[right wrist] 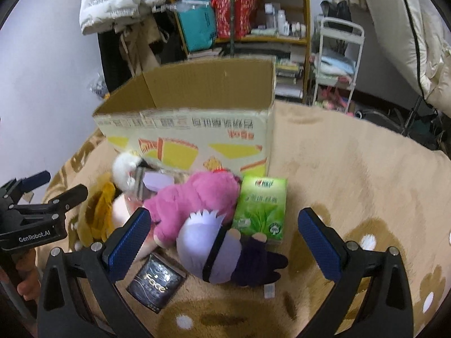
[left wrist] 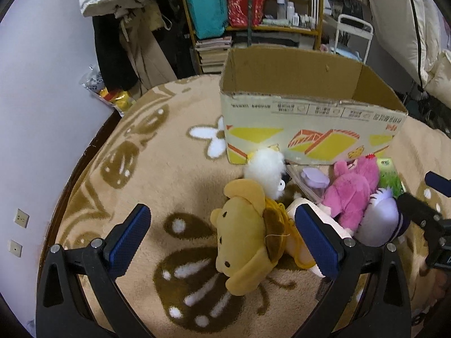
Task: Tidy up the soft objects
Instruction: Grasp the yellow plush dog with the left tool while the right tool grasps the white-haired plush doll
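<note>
While you look through left wrist view, left hand-held gripper [left wrist: 222, 242] spread wide around yellow plush [left wrist: 245, 242] on carpet [left wrist: 157, 174], near cardboard box [left wrist: 304, 135]. Right wrist view: your right hand-held gripper [right wrist: 222, 242] spread, hovering over purple plush [right wrist: 214, 248]; pink plush [right wrist: 197, 200] just beyond.

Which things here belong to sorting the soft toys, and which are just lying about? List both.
Belong to the job:
yellow plush
white fluffy toy
pink plush
white-and-purple plush
open cardboard box

Just lying about:
green tissue pack
black packet
lilac-lidded container
shelf clutter
hanging coats
</note>
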`<state>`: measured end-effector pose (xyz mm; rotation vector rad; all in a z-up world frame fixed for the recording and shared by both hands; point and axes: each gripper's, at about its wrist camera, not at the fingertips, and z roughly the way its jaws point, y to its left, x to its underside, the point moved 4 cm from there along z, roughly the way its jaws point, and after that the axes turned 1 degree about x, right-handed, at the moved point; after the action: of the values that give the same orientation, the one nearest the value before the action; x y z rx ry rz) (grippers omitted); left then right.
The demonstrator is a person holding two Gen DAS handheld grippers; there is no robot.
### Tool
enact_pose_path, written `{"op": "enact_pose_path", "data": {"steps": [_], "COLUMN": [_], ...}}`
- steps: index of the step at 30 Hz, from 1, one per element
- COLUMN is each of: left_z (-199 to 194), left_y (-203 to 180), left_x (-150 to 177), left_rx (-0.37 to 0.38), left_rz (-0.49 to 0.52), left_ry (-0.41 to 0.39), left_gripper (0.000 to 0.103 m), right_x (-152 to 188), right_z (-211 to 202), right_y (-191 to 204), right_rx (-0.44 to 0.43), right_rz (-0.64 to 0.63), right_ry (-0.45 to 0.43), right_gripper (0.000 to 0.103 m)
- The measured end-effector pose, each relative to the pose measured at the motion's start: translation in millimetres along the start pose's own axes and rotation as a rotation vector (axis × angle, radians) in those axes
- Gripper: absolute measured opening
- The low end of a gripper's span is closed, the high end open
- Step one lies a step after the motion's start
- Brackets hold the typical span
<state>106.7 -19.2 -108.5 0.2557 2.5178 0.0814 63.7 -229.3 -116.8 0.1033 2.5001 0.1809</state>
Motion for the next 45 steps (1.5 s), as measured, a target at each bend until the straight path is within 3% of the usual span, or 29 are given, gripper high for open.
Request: {"op": "enact_pose_path", "data": {"steps": [7,14,21,24,29,35,42,45], "left_z": [20.8,35.3,46.7,50.0,50.8,48.9,46.4,42.6], "left_y": [-4.2,-4.7,0.4,2.1,-4.5,-5.9,-4.0,-4.6], "left_x": [3.2,8.8,12.9,14.9,20.1,21.4,21.3,21.3], "left_rx": [0.023,-0.018,0.039,0.082,0.181,0.192,0.191,0.184], "left_rz": [0.003,0.005,-0.054,-0.087,-0.118,-0.116,-0.127,-0.117], "left_ry": [0.072,0.106,0.145,0.161,0.186,0.180,0.163,0.151], "left_gripper": [0.101,0.101,0.101,0.093,0.063,0.056,0.055,0.055], "right_x": [7.5,19.3,22.7,22.1,21.4,26.5,24.1,21.7], "right_z": [21.4,40.9,52.6,57.7,61.6,69.7,67.3,64.7], "right_y": [0.3,-4.5,-9.0,-7.4,-10.4,-11.8,-18.3,-20.1], "right_rx": [-0.012,-0.034,-0.041,-0.029,-0.021,-0.012,-0.027,-0.031], "right_rz": [-0.017,-0.001,0.000,-0.006,-0.002,-0.001,0.023,0.026], "right_ry": [0.093,0.194,0.226,0.240,0.248,0.280,0.266,0.253], "right_gripper": [0.103,0.103,0.103,0.103,0.103,0.103,0.103,0.098]}}
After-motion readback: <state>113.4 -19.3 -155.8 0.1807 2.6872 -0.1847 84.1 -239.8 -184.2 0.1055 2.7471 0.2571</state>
